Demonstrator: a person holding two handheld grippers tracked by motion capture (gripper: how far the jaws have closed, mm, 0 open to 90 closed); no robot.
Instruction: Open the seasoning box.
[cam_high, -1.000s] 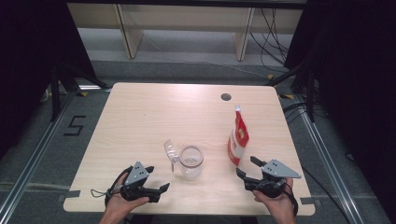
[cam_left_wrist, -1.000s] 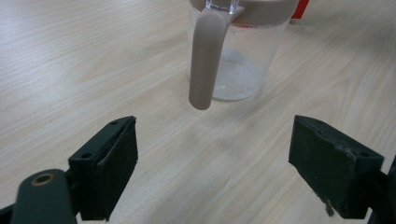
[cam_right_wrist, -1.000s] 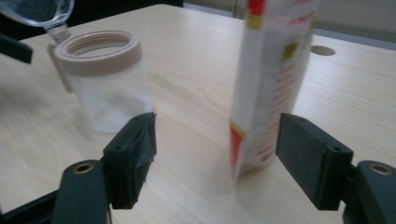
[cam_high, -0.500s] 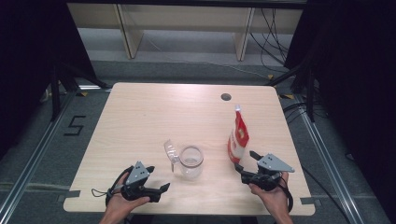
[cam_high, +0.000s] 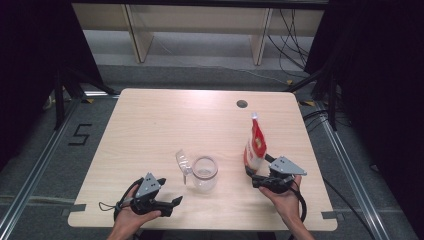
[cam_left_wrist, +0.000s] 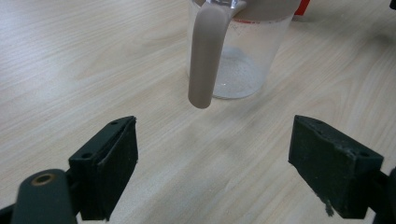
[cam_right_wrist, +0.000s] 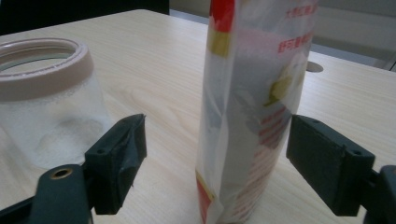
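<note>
Pouch (cam_high: 256, 145) stands upright on the desk (cam_high: 150, 125), long axis vertical, between the right hand-held gripper's (cam_high: 257, 175) just-opening jaws, untouched; left hand-held gripper (cam_high: 172, 202) is apart.

Table (cam_high: 150, 130): a rectangular top of pale wood grain with rounded corners, seen from above, standing on a grey floor (cam_high: 50, 165). A small round dark hole (cam_high: 242, 104) sits near the far edge, right of centre. Two things stand directly on the top, both in its near half. A clear measuring jug (cam_high: 204, 173) with a taupe rim and handle stands upright near the middle. A red-and-white pouch (cam_high: 255, 145) stands upright to the jug's right, apart from it. The far and left parts of the top are bare wood.
</note>
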